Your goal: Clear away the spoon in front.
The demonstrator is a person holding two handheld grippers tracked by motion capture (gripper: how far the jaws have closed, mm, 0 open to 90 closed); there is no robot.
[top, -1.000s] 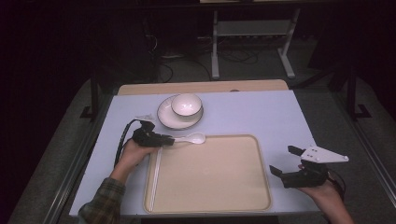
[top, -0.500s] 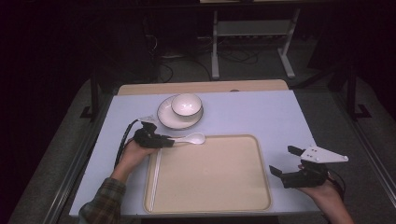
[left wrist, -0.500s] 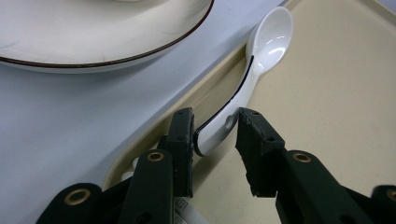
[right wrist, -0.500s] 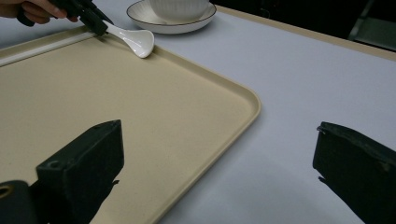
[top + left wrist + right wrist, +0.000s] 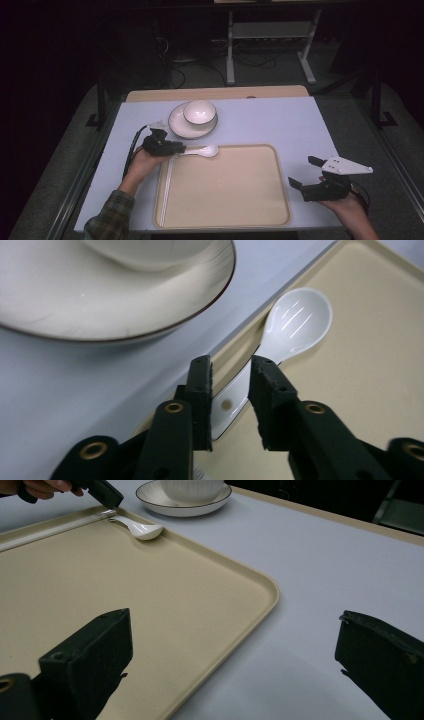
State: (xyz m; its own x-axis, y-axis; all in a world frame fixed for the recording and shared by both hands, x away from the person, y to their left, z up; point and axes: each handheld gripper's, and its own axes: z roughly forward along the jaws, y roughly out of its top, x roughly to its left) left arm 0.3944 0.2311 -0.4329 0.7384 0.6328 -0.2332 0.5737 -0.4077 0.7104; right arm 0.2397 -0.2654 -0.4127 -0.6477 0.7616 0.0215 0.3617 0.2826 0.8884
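Note:
A white ceramic spoon (image 5: 202,150) lies over the far left rim of the beige tray (image 5: 225,195), with its bowl (image 5: 300,320) inside the tray. My left gripper (image 5: 181,148) reaches it from the left. In the left gripper view the jaws (image 5: 231,365) have just been closing, and they flank the spoon's handle with their pads against it. At the tray's right edge, my right gripper (image 5: 301,171) rests in a hand with its jaws wide open (image 5: 232,617) and nothing between them. The right gripper view shows the spoon (image 5: 140,528) far off.
A white bowl (image 5: 199,111) sits on a dark-rimmed white plate (image 5: 180,127) just beyond the spoon, on the pale blue table (image 5: 280,120). In the left gripper view the plate (image 5: 100,305) is close to the jaws. The left gripper's cable (image 5: 131,150) trails back along the forearm.
The left gripper and the spoon sit where they were; the jaws have narrowed slightly on the handle. The right gripper has not moved.

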